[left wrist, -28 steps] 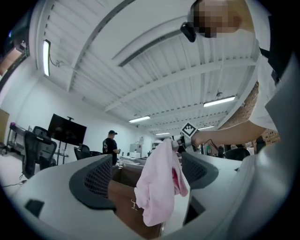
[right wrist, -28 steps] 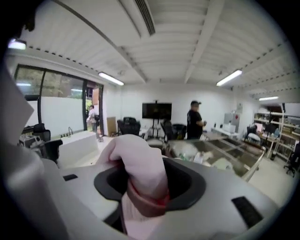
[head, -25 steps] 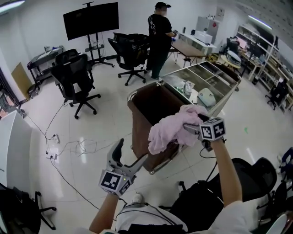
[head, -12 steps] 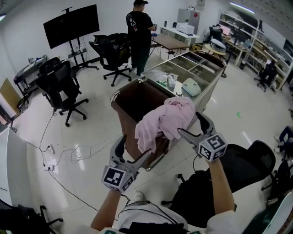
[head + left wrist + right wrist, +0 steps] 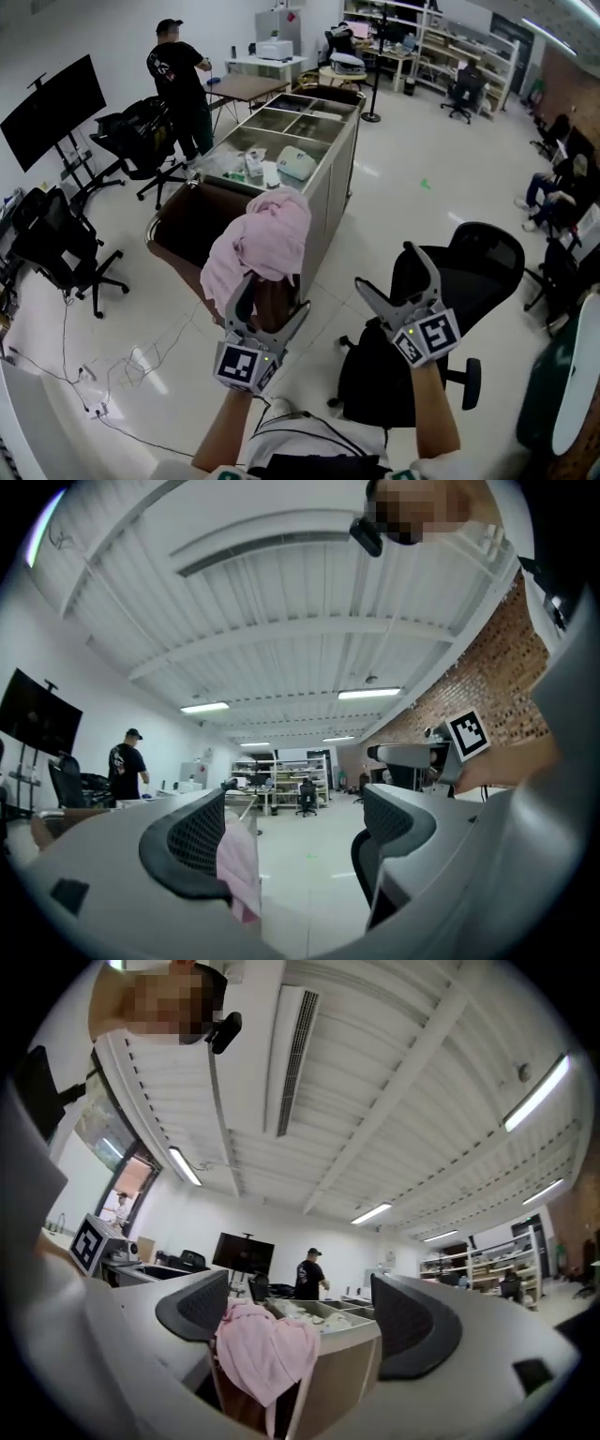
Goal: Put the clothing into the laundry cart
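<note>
A pink garment (image 5: 261, 242) hangs bunched over the near rim of the brown laundry cart (image 5: 184, 217). My left gripper (image 5: 273, 298) is open and empty just in front of the garment, without touching it. My right gripper (image 5: 386, 269) is also open and empty, to the right of the cart above a black chair. In the right gripper view the pink garment (image 5: 265, 1350) droops over the cart's edge (image 5: 236, 1401) beyond the open jaws (image 5: 309, 1321). The left gripper view looks past its open jaws (image 5: 295, 841), with a strip of pink cloth (image 5: 240, 862) by the left jaw.
A long steel-topped cabinet (image 5: 328, 150) with compartments stands right behind the cart. A black office chair (image 5: 469, 272) is at my right and more chairs (image 5: 56, 244) at the left. A person (image 5: 178, 80) stands at a far table. Cables (image 5: 112, 370) lie on the floor.
The right gripper let go of the pink garment, which now hangs on the cart's rim. Both grippers have drawn back toward me, and the head view has swung to the right.
</note>
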The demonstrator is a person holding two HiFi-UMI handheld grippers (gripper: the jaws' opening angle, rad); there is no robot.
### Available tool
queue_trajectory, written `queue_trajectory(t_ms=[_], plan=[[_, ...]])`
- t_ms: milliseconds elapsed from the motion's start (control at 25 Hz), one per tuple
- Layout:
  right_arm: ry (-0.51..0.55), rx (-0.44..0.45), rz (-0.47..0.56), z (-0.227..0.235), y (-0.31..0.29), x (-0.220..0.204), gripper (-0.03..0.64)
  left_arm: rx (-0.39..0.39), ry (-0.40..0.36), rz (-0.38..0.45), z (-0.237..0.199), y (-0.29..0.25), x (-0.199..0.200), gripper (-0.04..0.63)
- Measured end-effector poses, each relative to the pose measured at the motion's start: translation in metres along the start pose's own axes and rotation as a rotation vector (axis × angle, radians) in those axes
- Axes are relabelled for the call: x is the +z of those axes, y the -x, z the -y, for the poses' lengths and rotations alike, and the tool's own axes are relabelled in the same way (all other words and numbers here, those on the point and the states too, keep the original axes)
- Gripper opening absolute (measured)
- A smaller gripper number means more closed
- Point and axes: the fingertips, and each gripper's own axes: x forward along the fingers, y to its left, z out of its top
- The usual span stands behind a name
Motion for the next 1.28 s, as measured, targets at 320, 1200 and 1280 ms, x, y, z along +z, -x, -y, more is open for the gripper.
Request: queue_trajectory(t_ms=[320,1200,1280], plan=[[0.05,-0.478,-0.003,0.056,0.136,-0.012,0.515,-0.102,0.007,0.011,0.076,-0.035,-0.001,0.423],[0.025,-0.574,-0.137,0.03,0.203,-0.056,0.5,-0.12,-0.01,-0.04,0.132,-0.036,-0.03,0.419],[0.024,-0.564,-0.139,0.028,0.202,-0.055,0.5,-0.124,0.0,-0.039,0.135,-0.036,-0.027,0.419]])
